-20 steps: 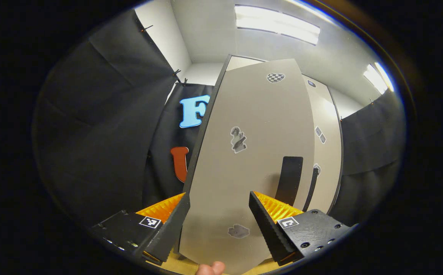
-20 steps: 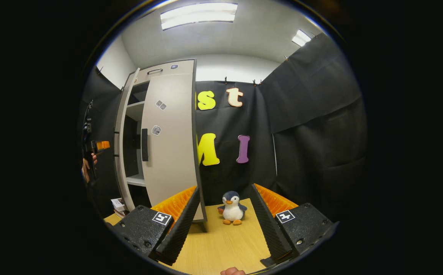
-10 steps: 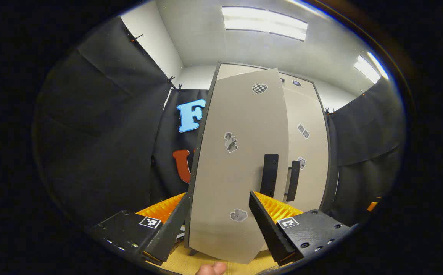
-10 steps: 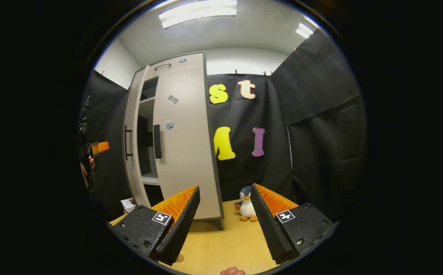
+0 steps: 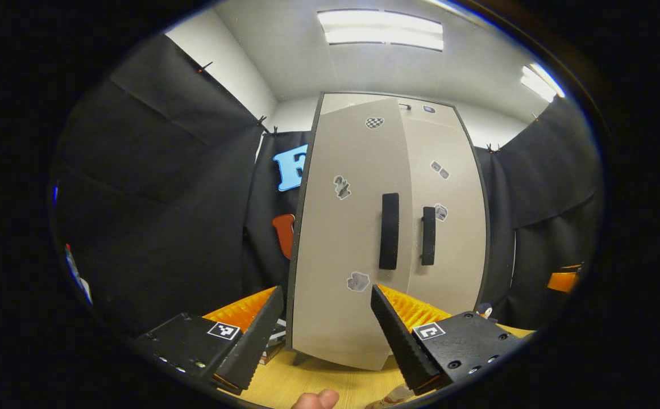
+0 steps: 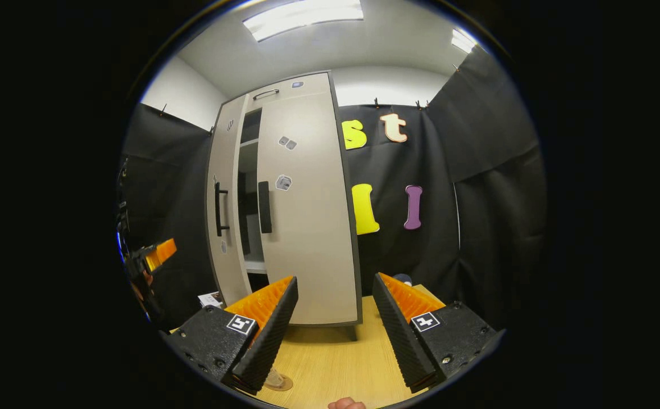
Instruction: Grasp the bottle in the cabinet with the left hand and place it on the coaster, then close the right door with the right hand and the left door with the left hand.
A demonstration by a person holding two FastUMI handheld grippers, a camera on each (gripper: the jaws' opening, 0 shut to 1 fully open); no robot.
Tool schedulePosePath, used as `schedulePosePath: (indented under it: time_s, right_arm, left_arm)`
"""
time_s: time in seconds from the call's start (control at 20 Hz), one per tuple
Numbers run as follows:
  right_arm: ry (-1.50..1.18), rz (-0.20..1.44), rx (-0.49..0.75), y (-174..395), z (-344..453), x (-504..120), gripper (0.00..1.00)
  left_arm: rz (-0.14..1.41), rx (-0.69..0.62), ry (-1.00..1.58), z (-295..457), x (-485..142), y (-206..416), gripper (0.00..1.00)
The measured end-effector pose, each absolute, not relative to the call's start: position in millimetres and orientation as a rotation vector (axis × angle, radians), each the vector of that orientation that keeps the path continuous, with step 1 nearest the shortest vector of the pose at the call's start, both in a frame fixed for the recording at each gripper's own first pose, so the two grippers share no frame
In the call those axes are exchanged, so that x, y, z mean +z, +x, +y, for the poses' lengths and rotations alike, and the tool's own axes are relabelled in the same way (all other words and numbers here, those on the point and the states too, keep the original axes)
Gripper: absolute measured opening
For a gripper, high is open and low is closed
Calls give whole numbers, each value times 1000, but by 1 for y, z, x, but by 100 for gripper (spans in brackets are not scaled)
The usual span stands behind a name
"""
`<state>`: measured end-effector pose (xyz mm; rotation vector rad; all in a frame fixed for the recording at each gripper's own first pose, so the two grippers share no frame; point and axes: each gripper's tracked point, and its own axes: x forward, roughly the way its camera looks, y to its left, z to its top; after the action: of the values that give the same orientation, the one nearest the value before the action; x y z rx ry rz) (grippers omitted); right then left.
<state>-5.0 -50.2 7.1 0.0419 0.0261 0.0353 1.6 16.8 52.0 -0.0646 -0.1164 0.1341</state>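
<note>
The tall beige cabinet (image 5: 358,318) stands on the wooden table. Its right door (image 6: 307,210) lies flat and shut. Its left door (image 5: 341,244) stands slightly ajar, and a narrow dark gap with shelves (image 6: 248,199) shows between the doors. Black handles (image 5: 389,230) flank the gap. My left gripper (image 5: 327,335) is open and empty, a short way in front of the left door. My right gripper (image 6: 332,335) is open and empty too, facing the right door. Beside its left finger a clear bottle base (image 6: 274,376) rests on a round brown coaster (image 6: 279,386), mostly hidden.
A toy penguin (image 5: 484,309) sits right of the cabinet. Books (image 6: 210,298) lie by the cabinet's left foot. The other gripper shows at each view's rim: (image 5: 563,281), (image 6: 156,255). Black cloth walls close in on both sides.
The left door has swung from wide open to nearly shut. My left gripper has drawn back from it. The right gripper view has turned left, putting the penguin behind its right finger.
</note>
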Motion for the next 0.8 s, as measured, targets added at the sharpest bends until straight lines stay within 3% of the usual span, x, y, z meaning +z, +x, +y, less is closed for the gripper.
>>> schedulePosePath:
  time_s: [0.1, 0.2, 0.3, 0.45, 0.55, 0.6, 0.8]
  right_arm:
    - [18, 45, 27, -10, -53, 3, 82]
    - [20, 45, 25, -14, -53, 1, 82]
    - [34, 44, 23, -14, -49, -3, 82]
    - [64, 27, 13, -14, -40, -5, 82]
    - [68, 24, 29, -13, -31, -6, 82]
    - [59, 29, 40, -14, -28, -7, 82]
    - [33, 35, 42, -13, -28, -8, 82]
  left_arm:
    - [-123, 135, -53, 6, 46, -7, 99]
    - [-108, 117, -78, -9, 38, -12, 90]
    - [-99, 80, -112, -25, 32, -16, 99]
    - [-91, 82, -96, -29, 25, -17, 99]
    - [-78, 69, -99, -33, 21, -19, 95]
    - [-75, 63, -102, -32, 21, -19, 99]
    - [-75, 97, -88, -20, 19, -23, 99]
